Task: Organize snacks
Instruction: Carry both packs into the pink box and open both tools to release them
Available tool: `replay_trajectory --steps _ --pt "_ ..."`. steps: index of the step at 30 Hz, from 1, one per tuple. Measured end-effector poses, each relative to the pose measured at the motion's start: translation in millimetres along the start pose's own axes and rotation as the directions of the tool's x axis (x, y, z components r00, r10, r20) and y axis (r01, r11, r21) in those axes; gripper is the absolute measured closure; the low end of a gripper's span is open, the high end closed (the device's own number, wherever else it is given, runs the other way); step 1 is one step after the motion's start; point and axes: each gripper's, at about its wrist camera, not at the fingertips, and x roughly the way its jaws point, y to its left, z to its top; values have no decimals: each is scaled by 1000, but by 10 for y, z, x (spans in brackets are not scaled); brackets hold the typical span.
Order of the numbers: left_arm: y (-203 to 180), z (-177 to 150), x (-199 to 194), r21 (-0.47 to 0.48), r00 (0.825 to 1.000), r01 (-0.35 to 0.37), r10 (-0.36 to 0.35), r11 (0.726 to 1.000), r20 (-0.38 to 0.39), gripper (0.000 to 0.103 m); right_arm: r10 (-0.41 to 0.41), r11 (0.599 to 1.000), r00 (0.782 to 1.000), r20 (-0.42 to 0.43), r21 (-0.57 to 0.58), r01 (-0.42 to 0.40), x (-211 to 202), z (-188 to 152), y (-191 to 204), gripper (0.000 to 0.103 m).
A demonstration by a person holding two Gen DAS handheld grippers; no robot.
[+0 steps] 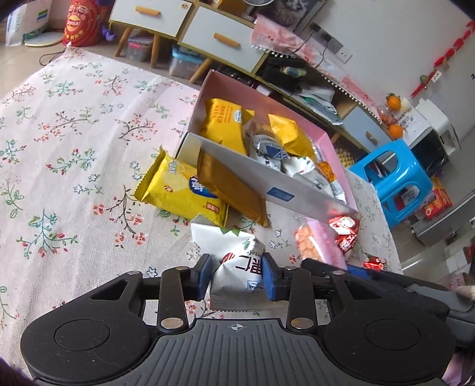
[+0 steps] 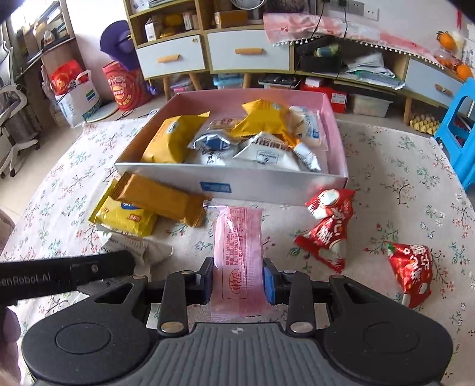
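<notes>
A pink-lined box (image 1: 299, 193) (image 2: 267, 181) on the floral tablecloth holds several yellow, white and silver snack packs. My left gripper (image 1: 237, 274) is shut on a white snack packet (image 1: 234, 267) just above the cloth, in front of the box. My right gripper (image 2: 239, 280) is shut on a pink snack packet (image 2: 239, 252), which also shows in the left wrist view (image 1: 319, 246). A yellow pack (image 1: 181, 190) (image 2: 124, 215) and a brown-gold pack (image 1: 231, 190) (image 2: 160, 199) lie by the box's left front corner. Two red packets (image 2: 329, 225) (image 2: 411, 268) lie to the right.
The tablecloth (image 1: 59, 133) covers the table, with open cloth to the left. Behind it stand drawer cabinets (image 2: 207, 56), a red bag (image 1: 81, 22) and a blue plastic stool (image 1: 392, 181). The left gripper's arm (image 2: 59, 276) shows at the left of the right wrist view.
</notes>
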Motion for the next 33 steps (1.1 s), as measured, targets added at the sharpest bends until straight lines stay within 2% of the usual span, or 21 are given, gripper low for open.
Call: replay_trajectory --steps 7,12,15,18,22,29,33 --pt "-94 34 -167 5 998 44 -44 999 38 76 7 1000 999 35 -12 -7 -165 144 56 81" --pt "-197 92 -332 12 992 92 -93 996 81 77 43 997 992 122 61 -51 -409 360 -54 81" --pt "-231 204 -387 6 989 103 -103 995 111 77 47 992 990 129 106 -61 -398 432 -145 81" --pt "-261 375 -386 12 986 83 -84 996 141 77 47 988 991 127 141 -65 -311 518 -206 81" --pt "-234 676 -288 -29 983 67 -61 997 171 77 67 982 987 144 167 -91 -187 690 -269 81" --pt "-179 1168 89 -75 979 21 -5 997 202 77 117 959 978 172 235 -156 134 943 -428 81" --pt "-150 1405 337 -85 979 5 13 996 204 77 140 954 973 184 236 -182 316 1016 -440 81"
